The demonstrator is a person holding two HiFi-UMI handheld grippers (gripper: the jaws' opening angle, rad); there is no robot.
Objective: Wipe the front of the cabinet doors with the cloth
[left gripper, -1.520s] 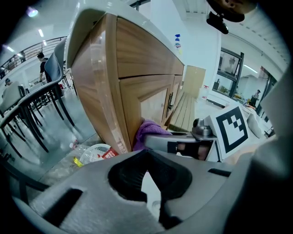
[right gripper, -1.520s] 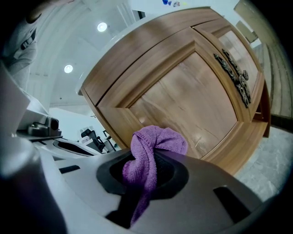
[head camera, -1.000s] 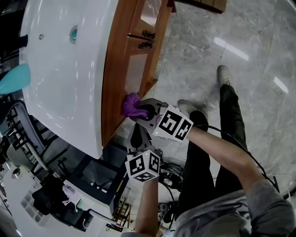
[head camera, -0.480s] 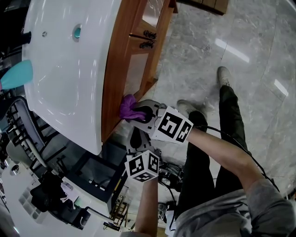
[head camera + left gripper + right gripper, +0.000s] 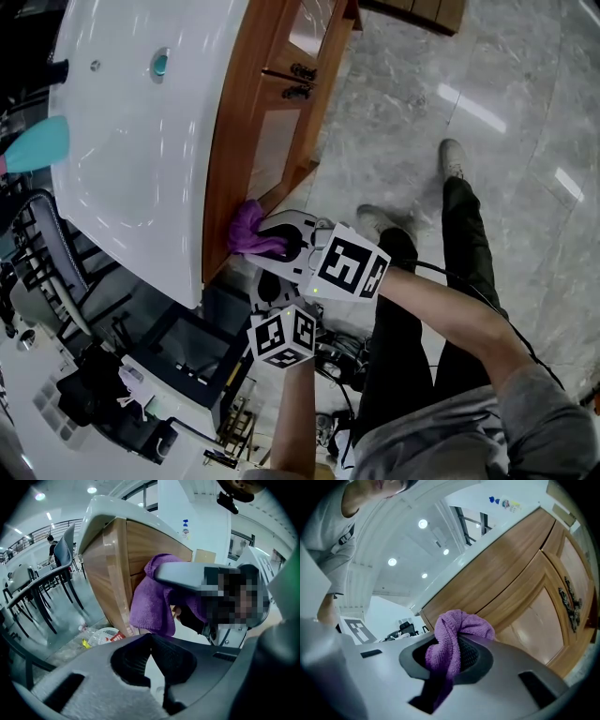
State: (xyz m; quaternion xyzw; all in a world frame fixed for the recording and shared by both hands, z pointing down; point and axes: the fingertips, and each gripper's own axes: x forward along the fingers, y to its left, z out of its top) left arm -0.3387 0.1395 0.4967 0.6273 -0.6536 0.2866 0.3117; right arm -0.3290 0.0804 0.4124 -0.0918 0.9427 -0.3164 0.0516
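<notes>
Nearest, the left claw (image 5: 151,637) hangs pressed together on nothing. Just beyond, the right claw (image 5: 449,660) pinches the purple cloth (image 5: 246,230) against the near corner of the wooden cabinet (image 5: 232,131), below its white counter (image 5: 122,150). Glossy grey marble floor (image 5: 422,103) spreads beyond; dark chairs (image 5: 33,588) stand farther off.

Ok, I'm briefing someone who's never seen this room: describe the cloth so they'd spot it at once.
Find the wooden cabinet under the white basin. At its near corner, the right gripper is shut on a bunched cloth. It is the only purple, soft thing there, set against brown wood and the grey gripper.
</notes>
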